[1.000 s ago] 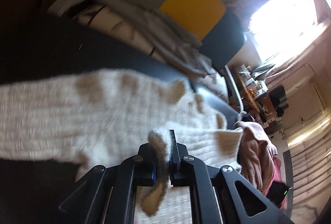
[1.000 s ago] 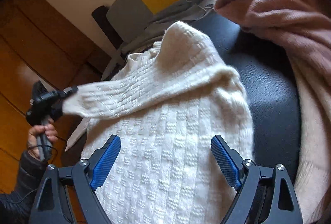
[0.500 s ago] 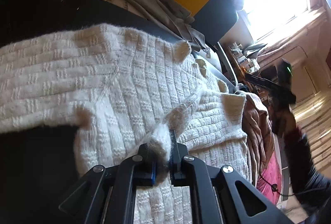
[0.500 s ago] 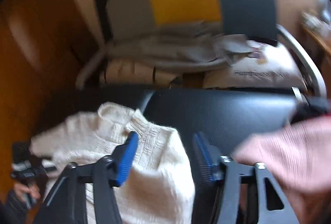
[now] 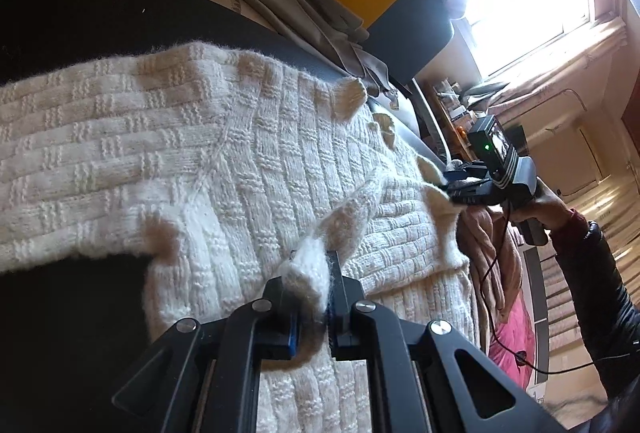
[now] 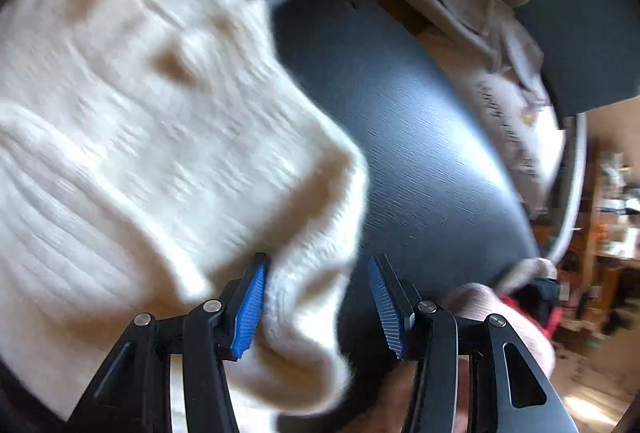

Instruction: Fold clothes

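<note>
The cream basket-weave knit sweater (image 5: 248,169) lies spread on a black leather seat (image 5: 72,333), one fold clamped in the left gripper (image 5: 310,297). Only the right wrist view (blurred) shows the right gripper (image 6: 320,303) parted around the sweater's edge at 6 o'clock.

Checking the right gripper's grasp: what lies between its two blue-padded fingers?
In the right wrist view, the right gripper stands open, with a blurred edge of the cream knitted sweater between the fingers, beside the left pad.
</note>
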`<state>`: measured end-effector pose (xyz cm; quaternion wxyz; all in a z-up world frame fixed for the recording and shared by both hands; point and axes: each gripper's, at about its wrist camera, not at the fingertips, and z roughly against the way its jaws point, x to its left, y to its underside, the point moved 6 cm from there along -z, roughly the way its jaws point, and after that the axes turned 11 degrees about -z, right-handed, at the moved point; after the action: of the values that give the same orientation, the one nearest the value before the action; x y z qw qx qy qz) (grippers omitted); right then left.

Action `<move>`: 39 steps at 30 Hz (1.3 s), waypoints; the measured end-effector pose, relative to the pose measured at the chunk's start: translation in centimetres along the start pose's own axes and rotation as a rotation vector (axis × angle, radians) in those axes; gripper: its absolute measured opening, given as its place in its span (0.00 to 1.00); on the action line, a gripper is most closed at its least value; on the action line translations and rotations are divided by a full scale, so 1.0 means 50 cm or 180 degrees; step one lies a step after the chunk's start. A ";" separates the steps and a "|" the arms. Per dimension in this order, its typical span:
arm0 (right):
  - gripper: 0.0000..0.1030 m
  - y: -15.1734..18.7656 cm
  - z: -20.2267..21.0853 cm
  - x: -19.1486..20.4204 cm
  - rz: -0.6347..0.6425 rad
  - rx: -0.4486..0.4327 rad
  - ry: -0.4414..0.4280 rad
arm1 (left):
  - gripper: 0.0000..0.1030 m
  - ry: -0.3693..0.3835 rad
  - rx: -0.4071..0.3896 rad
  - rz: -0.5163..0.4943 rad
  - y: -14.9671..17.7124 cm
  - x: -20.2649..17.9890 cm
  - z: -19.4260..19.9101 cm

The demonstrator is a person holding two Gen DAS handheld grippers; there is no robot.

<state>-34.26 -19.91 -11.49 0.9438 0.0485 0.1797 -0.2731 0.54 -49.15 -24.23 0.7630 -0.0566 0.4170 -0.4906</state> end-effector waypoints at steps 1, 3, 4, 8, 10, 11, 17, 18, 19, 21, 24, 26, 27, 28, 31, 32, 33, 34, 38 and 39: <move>0.30 0.006 -0.001 -0.016 -0.0011 -0.0033 0.0110 | 0.07 -0.0001 0.0000 -0.0004 0.000 0.001 0.002; 0.05 0.007 0.005 -0.063 -0.0171 -0.0170 0.0263 | 0.07 -0.0015 0.0000 -0.0008 -0.001 0.003 0.005; 0.05 0.002 0.008 -0.091 -0.0282 -0.0240 0.0384 | 0.07 -0.0028 0.0000 -0.0010 -0.002 0.004 0.006; 0.06 -0.004 0.013 -0.211 -0.1034 -0.0508 0.0285 | 0.07 -0.0097 -0.0015 -0.0050 -0.009 0.002 0.013; 0.06 0.006 0.002 -0.255 -0.1343 -0.0491 0.0176 | 0.07 -0.0114 -0.0009 -0.0047 -0.012 0.003 0.014; 0.07 0.015 0.002 -0.260 -0.1451 -0.0497 -0.0040 | 0.07 -0.0118 -0.0005 -0.0045 -0.014 0.004 0.014; 0.69 0.092 0.063 -0.197 -0.1658 -0.0607 -0.1472 | 0.07 -0.0189 -0.0011 -0.0104 -0.023 0.000 0.014; 0.69 0.110 0.067 -0.188 -0.1625 -0.0630 -0.1467 | 0.07 -0.0215 -0.0006 -0.0134 -0.024 -0.003 0.014; 0.69 0.128 0.069 -0.178 -0.1609 -0.0646 -0.1461 | 0.07 -0.0241 -0.0001 -0.0163 -0.025 -0.005 0.014; 0.69 0.165 0.068 -0.169 -0.1656 -0.0718 -0.1487 | 0.07 -0.0264 0.0008 -0.0196 -0.029 -0.008 0.015; 0.69 0.177 0.035 -0.175 -0.1862 -0.0894 -0.1566 | 0.07 -0.0278 -0.0026 -0.0170 -0.041 -0.007 0.020; 0.69 0.175 0.013 -0.174 -0.1982 -0.1003 -0.1656 | 0.07 -0.0290 -0.0058 -0.0148 -0.050 -0.006 0.025; 0.65 0.171 0.001 -0.172 -0.2032 -0.1040 -0.1691 | 0.07 -0.0308 -0.0078 -0.0176 -0.059 -0.010 0.029; 0.58 0.162 -0.010 -0.168 -0.2069 -0.1072 -0.1703 | 0.07 -0.0327 -0.0101 -0.0209 -0.068 -0.015 0.033; 0.18 0.149 -0.023 -0.152 -0.2095 -0.1159 -0.1645 | 0.07 -0.0401 -0.0240 -0.0393 -0.111 -0.038 0.051; 0.18 0.150 -0.021 -0.151 -0.2100 -0.1214 -0.1579 | 0.07 -0.0398 -0.0287 -0.0428 -0.128 -0.043 0.056; 0.16 0.155 -0.015 -0.157 -0.2154 -0.1295 -0.1532 | 0.07 -0.0400 -0.0328 -0.0460 -0.145 -0.047 0.061; 0.16 0.162 -0.011 -0.167 -0.2256 -0.1358 -0.1526 | 0.07 -0.0434 -0.0321 -0.0469 -0.157 -0.046 0.059; 0.15 0.183 -0.025 -0.198 -0.2607 -0.1447 -0.1522 | 0.08 -0.0683 -0.0038 -0.0300 -0.191 0.008 0.004; 0.15 0.185 -0.040 -0.198 -0.2664 -0.1406 -0.1503 | 0.08 -0.0728 0.0038 -0.0263 -0.194 0.022 -0.011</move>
<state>-37.75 -6.78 -9.77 0.7565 -0.2902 0.0195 -0.5857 -6.44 -54.80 -20.40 0.7851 -0.1248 0.3216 -0.5145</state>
